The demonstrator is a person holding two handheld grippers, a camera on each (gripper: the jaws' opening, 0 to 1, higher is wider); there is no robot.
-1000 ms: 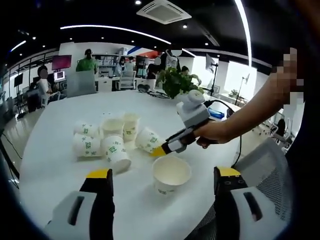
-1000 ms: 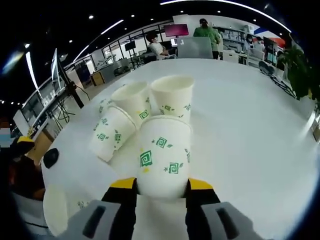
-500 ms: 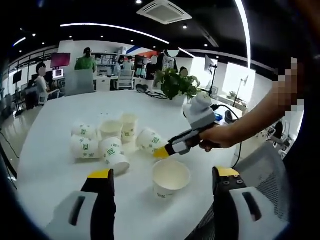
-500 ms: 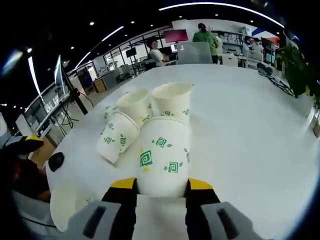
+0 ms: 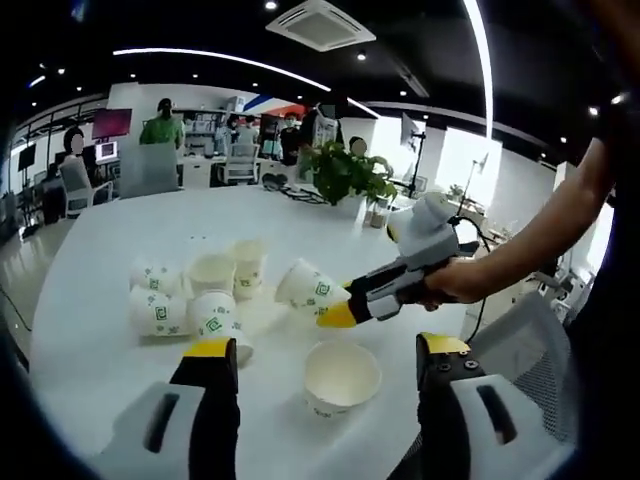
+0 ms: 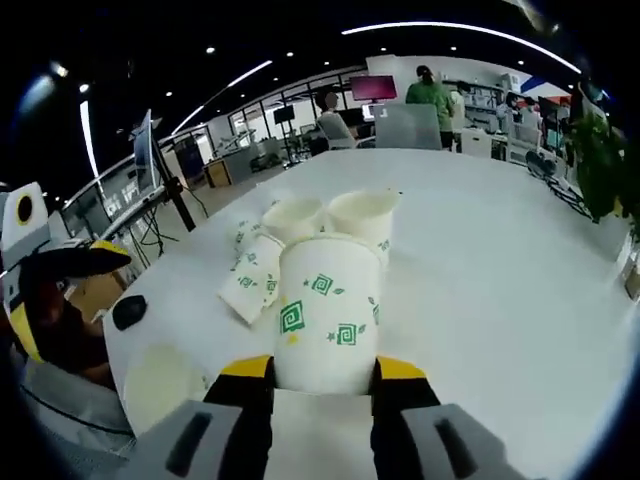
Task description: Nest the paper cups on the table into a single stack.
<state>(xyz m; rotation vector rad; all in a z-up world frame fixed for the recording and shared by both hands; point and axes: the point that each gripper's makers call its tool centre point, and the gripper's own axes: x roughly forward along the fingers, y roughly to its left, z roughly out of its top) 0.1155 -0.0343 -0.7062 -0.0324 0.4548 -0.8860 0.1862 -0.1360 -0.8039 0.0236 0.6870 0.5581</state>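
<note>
One paper cup (image 6: 328, 312) is pinched between the jaws of the right gripper (image 6: 325, 375), near its base, and it is lifted off the table (image 6: 520, 290). I take the upright cup (image 5: 341, 376) as landmark; it stands mouth up near the table's near edge, just ahead of the left gripper (image 5: 325, 358), whose jaws are spread with nothing between them.

To the left of the upright cup, and further from the edge, lies the cluster of cups (image 5: 195, 290), some on their sides and some standing, touching one another. Just above the upright cup hangs the held cup (image 5: 307, 285) in the right gripper (image 5: 345, 312), tilted on its side.

What could go wrong, in my judgement: the held cup is thin paper, so a hard squeeze may crush its base, and then it will not nest. If it comes down still tilted, its rim may catch the upright cup's rim and tip it over. The upright cup is light and close to the edge, so a push could send it off the table.

To the right of the upright cup the table soon ends, so little room is there. Behind the cluster the tabletop is wide and bare, up to a potted plant (image 5: 340, 170).
</note>
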